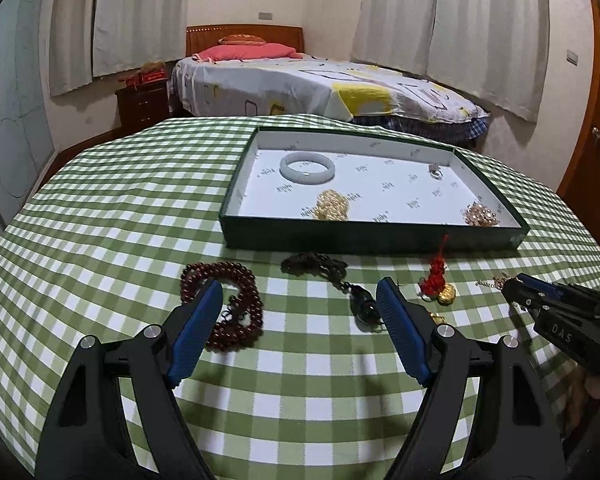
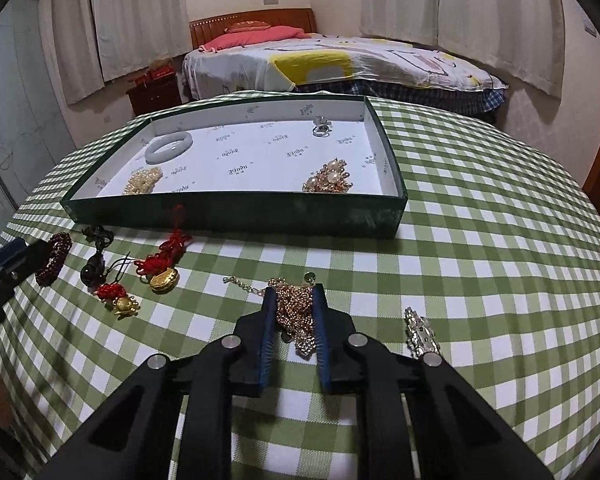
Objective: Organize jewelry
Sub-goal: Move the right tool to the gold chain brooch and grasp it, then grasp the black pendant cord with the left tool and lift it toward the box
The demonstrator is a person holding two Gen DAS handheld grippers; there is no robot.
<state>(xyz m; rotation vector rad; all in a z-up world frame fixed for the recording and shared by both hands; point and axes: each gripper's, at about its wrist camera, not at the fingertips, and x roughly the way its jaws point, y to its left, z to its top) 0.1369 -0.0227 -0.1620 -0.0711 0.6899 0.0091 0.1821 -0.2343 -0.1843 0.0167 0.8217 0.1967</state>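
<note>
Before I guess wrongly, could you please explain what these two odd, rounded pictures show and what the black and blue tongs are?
The tongs are hand-held grippers: a person holds one in each hand, with a wide-angle camera on each looking along its two fingers. One picture is the left gripper's view, the other the right's.

Both look over a table with a green checked cloth, a bedroom behind. A shallow green box already holds a pale bangle, pearls, a ring and a brooch. Before it lie dark red beads, a dark pendant, red-knotted gold charms and a silver clip.

The left gripper is open and holds nothing. The right gripper is nearly closed around a gold chain lying on the cloth.
</note>
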